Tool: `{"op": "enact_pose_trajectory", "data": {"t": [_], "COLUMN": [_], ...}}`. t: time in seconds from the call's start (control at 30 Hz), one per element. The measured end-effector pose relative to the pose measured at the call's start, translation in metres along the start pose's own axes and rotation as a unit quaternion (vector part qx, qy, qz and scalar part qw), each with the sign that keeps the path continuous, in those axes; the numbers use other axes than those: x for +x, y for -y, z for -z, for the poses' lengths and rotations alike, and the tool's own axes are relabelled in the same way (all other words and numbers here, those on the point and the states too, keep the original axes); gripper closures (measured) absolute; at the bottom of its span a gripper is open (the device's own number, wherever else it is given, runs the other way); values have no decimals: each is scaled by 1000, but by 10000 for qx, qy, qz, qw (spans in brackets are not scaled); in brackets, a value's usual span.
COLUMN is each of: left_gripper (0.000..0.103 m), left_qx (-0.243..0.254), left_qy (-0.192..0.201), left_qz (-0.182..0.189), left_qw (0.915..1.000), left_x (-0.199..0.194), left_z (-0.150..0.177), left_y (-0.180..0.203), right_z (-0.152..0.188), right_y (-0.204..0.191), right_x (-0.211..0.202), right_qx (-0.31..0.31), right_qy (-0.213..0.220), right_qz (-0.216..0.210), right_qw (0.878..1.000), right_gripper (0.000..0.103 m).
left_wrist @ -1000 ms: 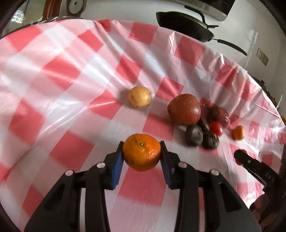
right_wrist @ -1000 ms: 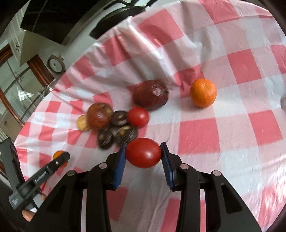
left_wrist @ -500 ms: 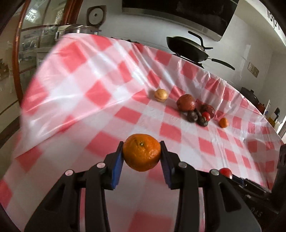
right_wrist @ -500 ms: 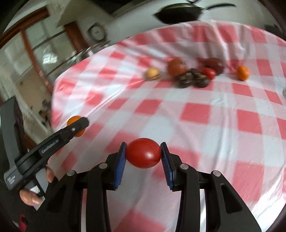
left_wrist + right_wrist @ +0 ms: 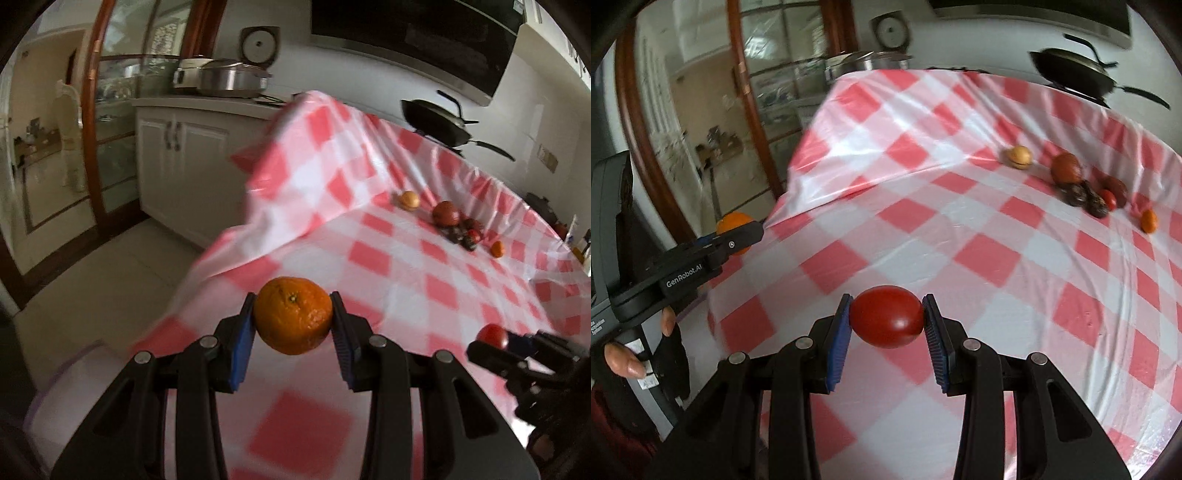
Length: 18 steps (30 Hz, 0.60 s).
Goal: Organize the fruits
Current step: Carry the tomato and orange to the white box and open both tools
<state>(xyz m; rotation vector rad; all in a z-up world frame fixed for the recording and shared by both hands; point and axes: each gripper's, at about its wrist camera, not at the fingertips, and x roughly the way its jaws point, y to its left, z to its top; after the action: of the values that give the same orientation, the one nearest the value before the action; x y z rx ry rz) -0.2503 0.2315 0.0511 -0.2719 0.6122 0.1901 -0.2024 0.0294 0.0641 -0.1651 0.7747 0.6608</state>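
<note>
Left gripper (image 5: 293, 321) tilted down over near-left table edge, blue pads pinching orange (image 5: 293, 320) off cloth; person's hand (image 5: 635, 354) wraps its handle at left of right wrist view

Right gripper (image 5: 886, 321) just to its right, angled down, pads clamped on red tomato (image 5: 885, 316) above near cloth

Red-white checked tablecloth (image 5: 406, 280), plastic sheen, draped over far-left corner

Remaining fruits (image 5: 1082, 188) clustered far right on cloth, small orange fruit (image 5: 1148, 220) just beside

Far: white cabinets (image 5: 177, 158), steel pot (image 5: 232, 79), black pan (image 5: 436, 120)
</note>
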Motion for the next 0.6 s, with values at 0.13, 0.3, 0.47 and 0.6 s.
{"op": "enact_pose_trajectory", "data": {"t": [0.13,0.3,0.47,0.6], "left_gripper": [64,64,64,64], "left_qx": [-133,-300,-521,-726], "left_qy": [-75,-107,-237,-415], "left_qz": [-247,-566,-888,-1078], "left_qw": [9996,9979,9944,9906], "left_x": [-16,-39,-52,-50], "left_z": [18,37,59,75], "left_y": [-38,-79,-120,-146], "right_z": [6,14,28,42], "right_y": [-40,-88,-136,-174], "right_x": [7,13,22,28], "right_qx": [-458,-1046,-1593,-2075], "right_qy": [-148,-281,-479,-621], "right_qz": [-77,-219,-442,-672], "right_qw": [9988,9939,9851,9740], "right_gripper": [65,65,65,65]}}
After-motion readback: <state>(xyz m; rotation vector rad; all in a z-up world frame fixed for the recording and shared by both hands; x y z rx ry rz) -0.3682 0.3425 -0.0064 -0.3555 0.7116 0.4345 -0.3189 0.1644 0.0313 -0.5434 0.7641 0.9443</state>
